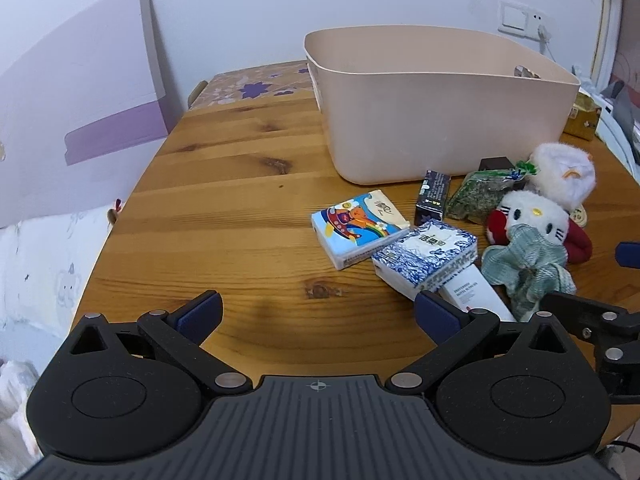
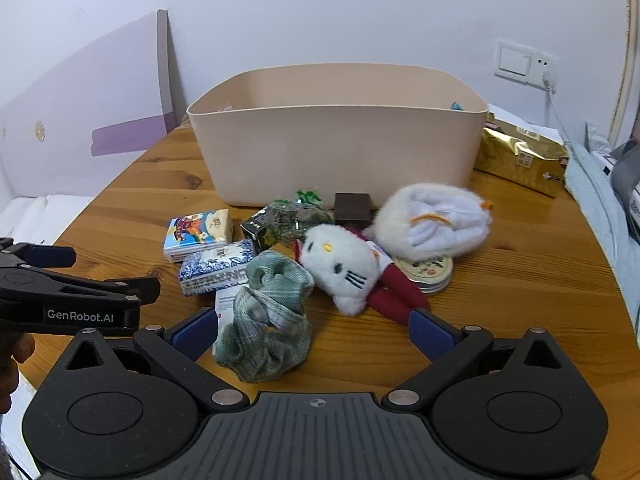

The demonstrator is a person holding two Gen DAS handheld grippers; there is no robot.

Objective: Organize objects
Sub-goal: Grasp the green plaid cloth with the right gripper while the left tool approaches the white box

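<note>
Packs: two; bin: one.

My left tongs hang wide open over bare tabletop, gripping nothing. Ahead to the right stands the beige bin. In front of it lie a cartoon tissue pack, a blue-and-white tissue pack touching it, a green scrunchie and a Hello Kitty plush.
</note>
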